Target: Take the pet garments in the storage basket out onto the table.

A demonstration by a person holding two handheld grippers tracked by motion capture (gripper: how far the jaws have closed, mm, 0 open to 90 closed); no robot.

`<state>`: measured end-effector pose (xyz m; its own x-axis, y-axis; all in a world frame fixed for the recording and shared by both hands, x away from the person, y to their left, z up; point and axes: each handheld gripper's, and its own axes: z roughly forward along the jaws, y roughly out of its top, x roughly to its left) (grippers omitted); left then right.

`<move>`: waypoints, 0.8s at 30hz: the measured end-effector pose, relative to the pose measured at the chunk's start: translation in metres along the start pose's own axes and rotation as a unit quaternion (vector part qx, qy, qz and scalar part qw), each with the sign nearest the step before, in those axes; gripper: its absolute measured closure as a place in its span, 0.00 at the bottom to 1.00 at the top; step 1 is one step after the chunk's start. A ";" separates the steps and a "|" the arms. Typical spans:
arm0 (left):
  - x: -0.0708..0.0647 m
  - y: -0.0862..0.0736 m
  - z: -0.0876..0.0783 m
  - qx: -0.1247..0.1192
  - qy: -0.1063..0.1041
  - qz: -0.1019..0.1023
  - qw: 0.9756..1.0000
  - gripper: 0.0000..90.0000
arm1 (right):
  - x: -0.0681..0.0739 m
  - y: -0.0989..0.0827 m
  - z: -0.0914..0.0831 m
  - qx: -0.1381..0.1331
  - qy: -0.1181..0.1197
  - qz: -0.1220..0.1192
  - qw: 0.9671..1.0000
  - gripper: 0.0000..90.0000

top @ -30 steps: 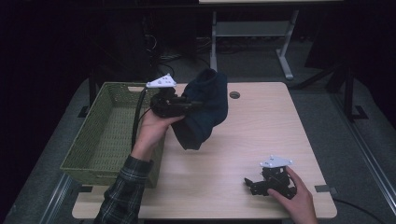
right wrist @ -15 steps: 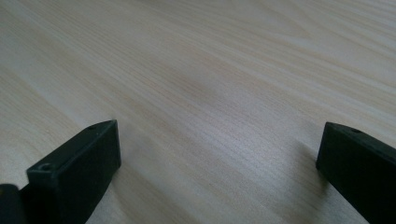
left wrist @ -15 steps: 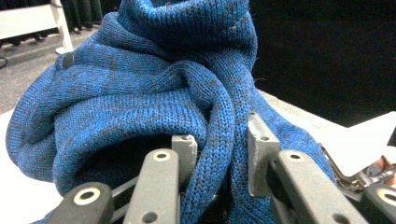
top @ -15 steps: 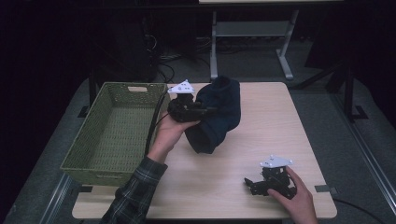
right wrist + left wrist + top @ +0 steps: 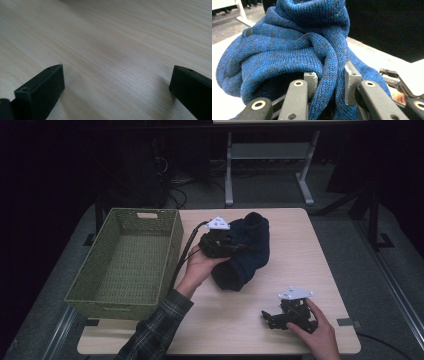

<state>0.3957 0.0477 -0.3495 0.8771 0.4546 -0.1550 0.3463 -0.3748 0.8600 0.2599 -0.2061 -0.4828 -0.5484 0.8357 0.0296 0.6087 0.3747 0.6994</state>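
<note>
L gripper (image 5: pixel 231 246) clamps blue knit (image 5: pixel 287 50); R gripper (image 5: pixel 272 317) open, prob resting.

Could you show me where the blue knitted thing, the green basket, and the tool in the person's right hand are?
blue knitted garment (image 5: pixel 287 50), left gripper view, on its bunched folds.
green basket (image 5: pixel 176 236), high view, on its right wall.
right tool (image 5: pixel 267 316), high view, between its jaw tips, resting on the table.

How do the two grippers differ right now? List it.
The left gripper is shut on a fold of the blue knit garment; the right gripper is open and holds nothing. The left sits mid-table beside the green basket; the right rests near the table's front edge. Each is held by one hand.
</note>
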 end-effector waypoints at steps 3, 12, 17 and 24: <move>-0.002 -0.006 0.014 0.018 -0.003 0.001 1.000 0.78 | 0.000 0.000 0.000 0.000 0.000 0.000 1.000 0.00; -0.001 -0.024 0.050 0.064 -0.013 -0.001 0.998 0.77 | 0.000 0.000 0.000 0.001 0.000 0.001 1.000 0.00; 0.001 -0.033 0.065 0.084 -0.012 -0.003 0.996 0.77 | 0.000 0.000 0.000 0.001 0.001 0.000 1.000 0.00; 0.004 -0.044 0.083 0.105 -0.018 -0.002 0.994 0.76 | 0.000 0.000 0.000 0.000 0.001 -0.002 1.000 0.00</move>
<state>0.4117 -0.0010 -0.4285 0.8861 0.4278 -0.1783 0.4074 -0.5354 0.7398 0.2597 -0.2063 -0.4829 -0.5515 0.8337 0.0276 0.6069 0.3783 0.6990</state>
